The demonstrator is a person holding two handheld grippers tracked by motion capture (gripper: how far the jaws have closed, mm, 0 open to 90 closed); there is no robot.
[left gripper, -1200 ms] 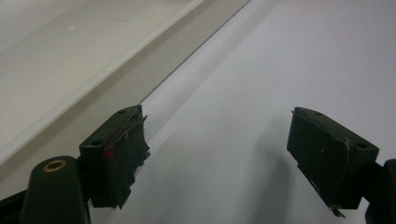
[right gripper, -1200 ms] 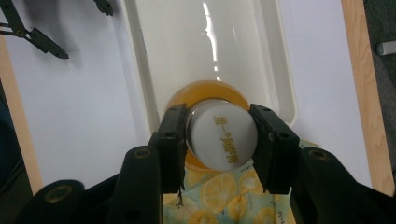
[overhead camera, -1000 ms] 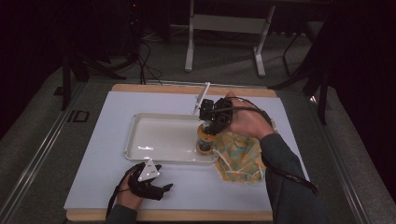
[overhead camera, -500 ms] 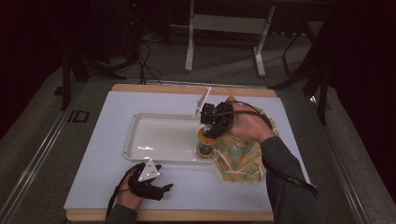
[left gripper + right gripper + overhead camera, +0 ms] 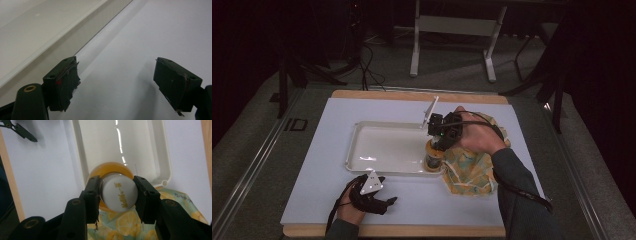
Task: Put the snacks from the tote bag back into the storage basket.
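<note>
Left tool [image 5: 379,200], released with nothing between its jaws, rests on the counter [image 5: 312,165] near its front edge, just before the white tray [image 5: 362,150]. Right tool [image 5: 439,145], pointing straight down, is clenched on the white cap of the orange bottle [image 5: 432,161], which stands upright at the tray's right end beside the lemon-print cloth [image 5: 472,172]. Bottle axis vertical, directly under the right tool; right hand nearer.

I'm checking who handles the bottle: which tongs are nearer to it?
Right. The right tongs are clamped on the bottle by its white cap, at the tray's near right corner. The left tongs rest open on the table before the tray, apart from it.
</note>
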